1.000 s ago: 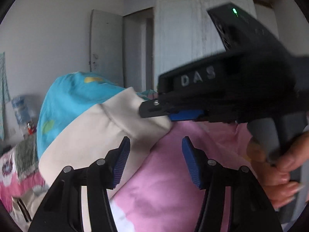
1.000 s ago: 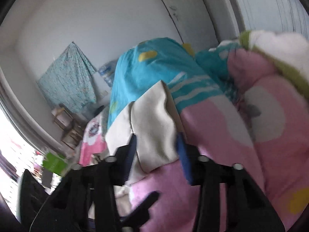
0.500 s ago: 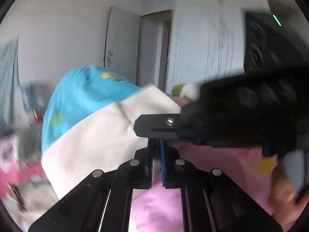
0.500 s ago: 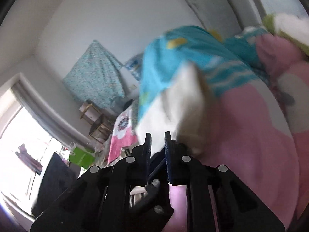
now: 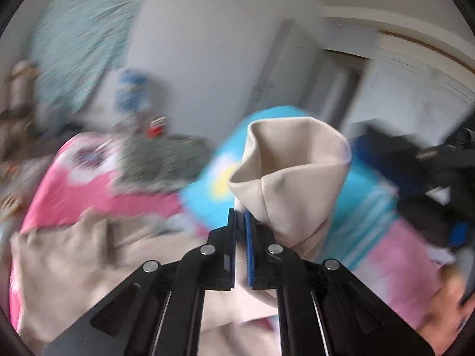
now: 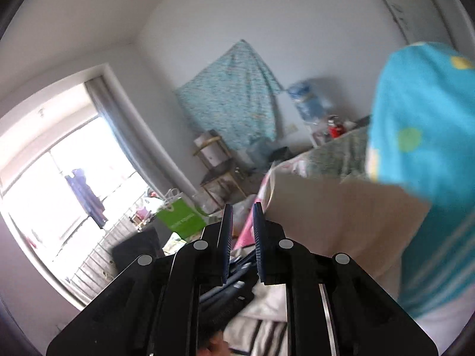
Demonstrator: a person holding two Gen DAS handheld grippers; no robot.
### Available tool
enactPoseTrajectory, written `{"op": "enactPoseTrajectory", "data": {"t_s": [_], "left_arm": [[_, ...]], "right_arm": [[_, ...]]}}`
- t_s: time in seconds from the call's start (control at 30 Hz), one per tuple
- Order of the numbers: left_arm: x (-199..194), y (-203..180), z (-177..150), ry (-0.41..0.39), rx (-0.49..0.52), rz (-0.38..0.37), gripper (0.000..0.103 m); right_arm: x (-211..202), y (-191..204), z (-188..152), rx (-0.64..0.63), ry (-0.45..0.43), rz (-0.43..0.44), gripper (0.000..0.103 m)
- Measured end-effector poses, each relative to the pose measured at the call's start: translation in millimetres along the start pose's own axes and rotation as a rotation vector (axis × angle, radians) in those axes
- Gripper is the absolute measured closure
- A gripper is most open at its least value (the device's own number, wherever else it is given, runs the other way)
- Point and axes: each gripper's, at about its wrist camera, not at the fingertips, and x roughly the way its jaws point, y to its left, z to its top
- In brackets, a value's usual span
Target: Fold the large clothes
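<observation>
Soft, floppy cream fleece garment [image 5: 297, 178] bunched against the turquoise quilt [image 5: 365, 204] on bed, left claw [image 5: 241, 231] pinched shut on its hem, right claw [image 6: 241, 228] narrowly apart, empty; grip edges.

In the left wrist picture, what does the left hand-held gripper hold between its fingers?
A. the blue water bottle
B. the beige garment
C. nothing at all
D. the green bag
B: the left hand-held gripper has its jaws closed on a bunched fold of the beige garment, which stands up above the fingertips in front of the turquoise bedding.
</observation>
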Motion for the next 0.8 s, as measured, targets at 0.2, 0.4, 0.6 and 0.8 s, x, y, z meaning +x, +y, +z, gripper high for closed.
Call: {"op": "enactPoseTrajectory", "data": {"t_s": [0.2,0.4,0.6,0.8], "left_arm": [[-11.9,140.6,-81.7,0.087,-0.072,0.305,0.098],[-19.6,234.1,-142.9,0.172,-0.319,0.412,0.098],[-42.7,254.4,-128.5,0.086,-0.406,0.333,0.072],[-38.7,274.6,-106.9,0.034,-0.464,0.364,0.048]], "right_arm": [[87.7,-12.3,-50.2,-0.110,0.143,-0.177,0.086],[140.6,-94.3,-127.2,-0.047,0.288,-0.451,0.083],[139.1,-145.6,-162.0,-0.010,0.332,-0.569,0.083],[149.5,-162.2,-186.3,-0.070,0.396,-0.610,0.083]]}}
